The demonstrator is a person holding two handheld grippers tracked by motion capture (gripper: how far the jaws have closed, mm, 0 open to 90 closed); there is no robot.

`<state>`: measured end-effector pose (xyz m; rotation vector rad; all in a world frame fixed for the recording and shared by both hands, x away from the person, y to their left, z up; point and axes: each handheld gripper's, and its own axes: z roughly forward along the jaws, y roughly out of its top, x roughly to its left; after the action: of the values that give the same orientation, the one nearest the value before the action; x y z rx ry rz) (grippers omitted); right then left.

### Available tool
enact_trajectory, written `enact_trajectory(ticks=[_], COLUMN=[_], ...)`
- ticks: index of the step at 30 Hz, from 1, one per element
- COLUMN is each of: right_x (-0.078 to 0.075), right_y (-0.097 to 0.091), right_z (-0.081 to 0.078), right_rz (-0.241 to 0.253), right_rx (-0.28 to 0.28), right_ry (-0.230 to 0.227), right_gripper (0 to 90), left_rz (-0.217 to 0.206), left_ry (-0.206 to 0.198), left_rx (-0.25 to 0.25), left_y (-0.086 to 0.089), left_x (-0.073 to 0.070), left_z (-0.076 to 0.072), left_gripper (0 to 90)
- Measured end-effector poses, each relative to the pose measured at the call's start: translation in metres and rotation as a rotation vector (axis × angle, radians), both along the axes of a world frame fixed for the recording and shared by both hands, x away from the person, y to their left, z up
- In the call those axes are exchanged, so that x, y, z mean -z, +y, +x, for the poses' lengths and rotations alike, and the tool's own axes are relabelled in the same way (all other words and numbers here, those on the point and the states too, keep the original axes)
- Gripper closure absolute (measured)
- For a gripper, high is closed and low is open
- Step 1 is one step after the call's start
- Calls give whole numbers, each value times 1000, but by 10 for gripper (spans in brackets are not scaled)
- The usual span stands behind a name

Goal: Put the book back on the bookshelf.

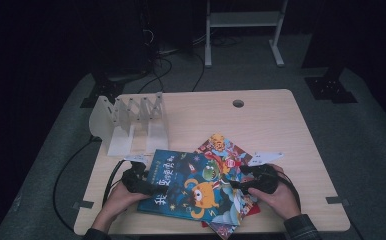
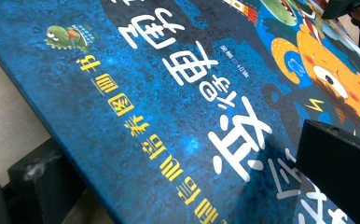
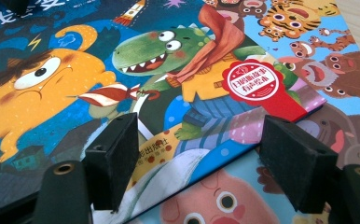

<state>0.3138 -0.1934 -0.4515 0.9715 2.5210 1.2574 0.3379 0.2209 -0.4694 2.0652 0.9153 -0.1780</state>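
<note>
A blue picture book (image 1: 191, 190) with an orange monster and a green dinosaur on its cover lies on top of a loose pile at the table's front. My left gripper (image 1: 150, 188) is at the book's left edge. In the left gripper view the blue cover (image 2: 169, 116) runs slantwise between wide-apart jaws, one under the edge and one above the cover, and my left gripper (image 2: 192, 177) is open. My right gripper (image 1: 237, 184) is at the right edge. It stands open (image 3: 201, 154), with the cover's corner (image 3: 178, 70) between the jaws and the pads (image 3: 115, 154) clear of it.
Under the blue book lie other picture books, one with many animals (image 3: 318, 56) and one with a pig face (image 3: 215, 200); one corner pokes out toward the back (image 1: 221, 145). A white slotted rack (image 1: 131, 120) stands at the table's (image 1: 281, 130) back left. Cables trail off the left side.
</note>
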Motion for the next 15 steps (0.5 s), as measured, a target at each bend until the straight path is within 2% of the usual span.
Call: enact_trajectory(ticks=[9, 10, 12, 15], right_x=[0, -2, -6, -9], right_y=[0, -3, -8, -20], right_z=[-1, -4, -9, -12], right_rz=[1, -7, -31, -37], right_rx=[0, -7, 13, 42], right_ry=[5, -5, -34, -48], right_gripper=[283, 382, 511, 650], left_rz=[-7, -5, -6, -4], left_ry=[25, 25, 25, 27], left_rx=[6, 5, 5, 6], left_y=[-2, -2, -2, -2], left_x=[1, 1, 1, 1], left_z=[2, 2, 2, 3], left_gripper=[0, 0, 0, 0])
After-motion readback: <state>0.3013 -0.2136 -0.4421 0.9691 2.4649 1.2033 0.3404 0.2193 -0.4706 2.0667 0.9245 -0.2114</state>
